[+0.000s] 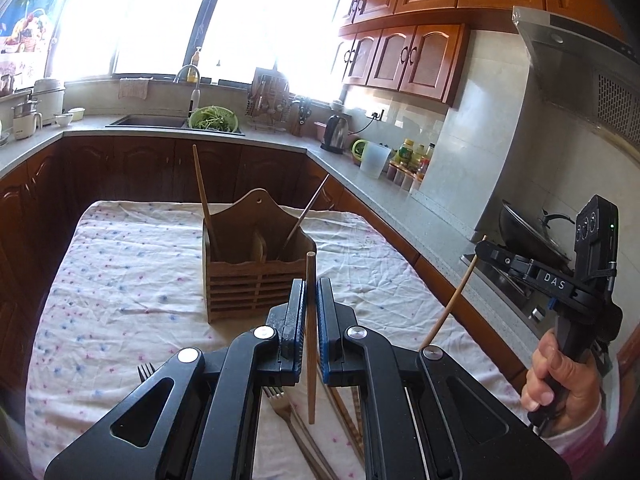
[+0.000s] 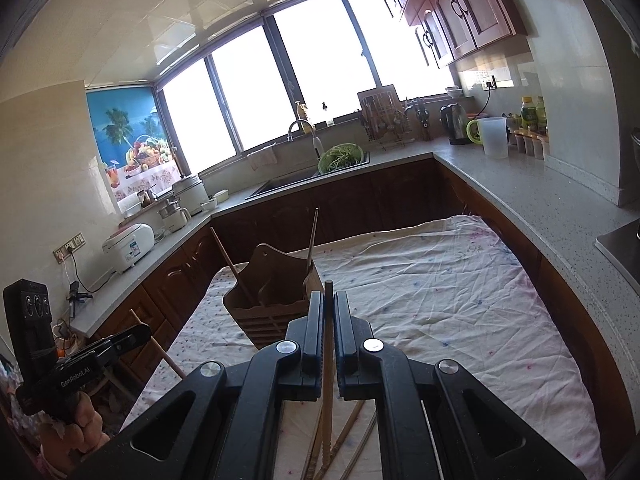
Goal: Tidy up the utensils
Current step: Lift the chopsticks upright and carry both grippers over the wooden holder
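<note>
Wooden caddy (image 1: pixel 256 264) stands mid-table on the cloth (image 1: pixel 120 264), 2 sticks already in it. Left gripper (image 1: pixel 311 300) pinches 1 chopstick (image 1: pixel 310 344) upright; right gripper (image 2: pixel 329 312) is clamped on another chopstick (image 2: pixel 328 380), both just short of the caddy. Mid-loading, I'd judge: next, carry each over a compartment and release; forks (image 1: pixel 280 400) wait below.

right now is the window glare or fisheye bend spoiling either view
Left wrist view: windows blown out white, counter edges bowed, yet the left gripper and its chopstick stay sharp. Right wrist view: same white windows, tilted horizon, holder backlit and dark.
</note>
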`<control>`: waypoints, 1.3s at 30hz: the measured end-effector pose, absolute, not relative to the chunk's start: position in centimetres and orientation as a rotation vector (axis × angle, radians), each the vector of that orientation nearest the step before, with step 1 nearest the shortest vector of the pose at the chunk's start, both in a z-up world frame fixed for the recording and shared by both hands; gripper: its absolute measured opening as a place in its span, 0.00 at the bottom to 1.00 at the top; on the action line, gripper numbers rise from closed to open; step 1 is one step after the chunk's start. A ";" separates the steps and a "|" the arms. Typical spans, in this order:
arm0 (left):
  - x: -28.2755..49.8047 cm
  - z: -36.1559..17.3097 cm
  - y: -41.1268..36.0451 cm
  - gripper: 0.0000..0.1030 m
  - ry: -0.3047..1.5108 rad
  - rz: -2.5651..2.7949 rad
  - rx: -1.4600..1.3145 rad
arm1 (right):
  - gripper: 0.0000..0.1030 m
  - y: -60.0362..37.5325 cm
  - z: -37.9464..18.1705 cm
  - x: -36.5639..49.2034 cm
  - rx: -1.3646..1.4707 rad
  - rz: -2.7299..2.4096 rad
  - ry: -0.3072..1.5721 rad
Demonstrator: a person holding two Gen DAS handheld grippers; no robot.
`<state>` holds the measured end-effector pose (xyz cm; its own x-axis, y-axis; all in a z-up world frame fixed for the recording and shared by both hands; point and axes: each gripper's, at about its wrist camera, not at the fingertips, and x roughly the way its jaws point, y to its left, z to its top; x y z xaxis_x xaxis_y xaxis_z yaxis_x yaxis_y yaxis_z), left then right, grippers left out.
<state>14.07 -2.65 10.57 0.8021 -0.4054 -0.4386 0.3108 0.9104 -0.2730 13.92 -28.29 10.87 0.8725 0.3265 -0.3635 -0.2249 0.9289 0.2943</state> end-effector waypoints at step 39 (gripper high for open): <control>24.9 18.0 3.7 0.05 0.221 -0.222 -0.224 | 0.04 -23.2 18.2 27.2 0.266 0.326 0.250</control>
<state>24.90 3.66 17.96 0.9514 -0.2412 -0.1913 0.1923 0.9509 -0.2425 27.18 -23.21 18.17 0.9172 0.3460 -0.1976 -0.2810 0.9132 0.2951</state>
